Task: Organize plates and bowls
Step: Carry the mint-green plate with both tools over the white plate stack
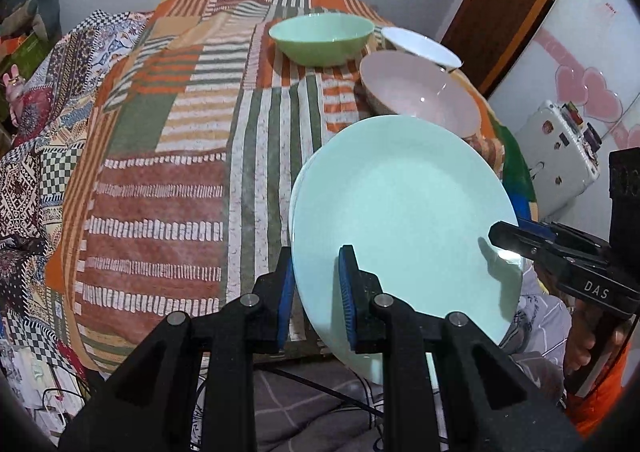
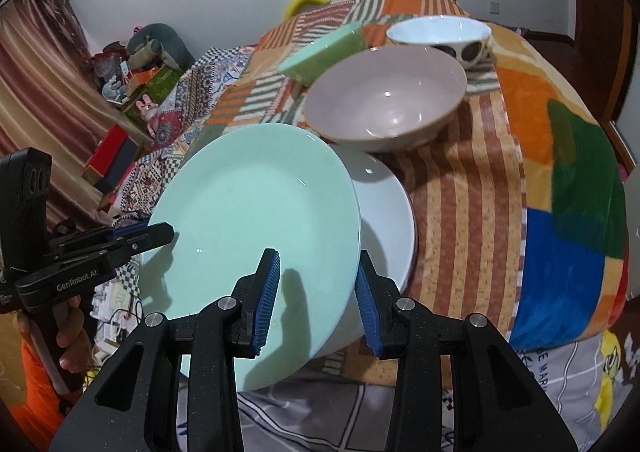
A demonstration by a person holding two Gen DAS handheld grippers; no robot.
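Note:
A mint-green plate (image 1: 400,212) (image 2: 256,204) hangs tilted over the near edge of the cloth-covered table (image 1: 180,172). My left gripper (image 1: 316,288) (image 2: 160,234) is shut on its left rim. At the opposite rim my right gripper (image 2: 318,304) (image 1: 508,238) is shut too, one pad on top and one beneath. A white plate (image 2: 384,212) lies on the table just under the mint plate. Behind stand a pink bowl (image 1: 420,92) (image 2: 384,92), a green bowl (image 1: 322,38) (image 2: 320,52) and a white bowl (image 1: 420,46) (image 2: 438,32) with dark ovals.
The patchwork cloth (image 2: 472,212) drapes over the table's right and near edges. A white appliance (image 1: 560,156) stands beyond the right edge. Boxes and toys (image 2: 136,64) crowd the far left. A person's hand (image 2: 72,332) grips the left handle.

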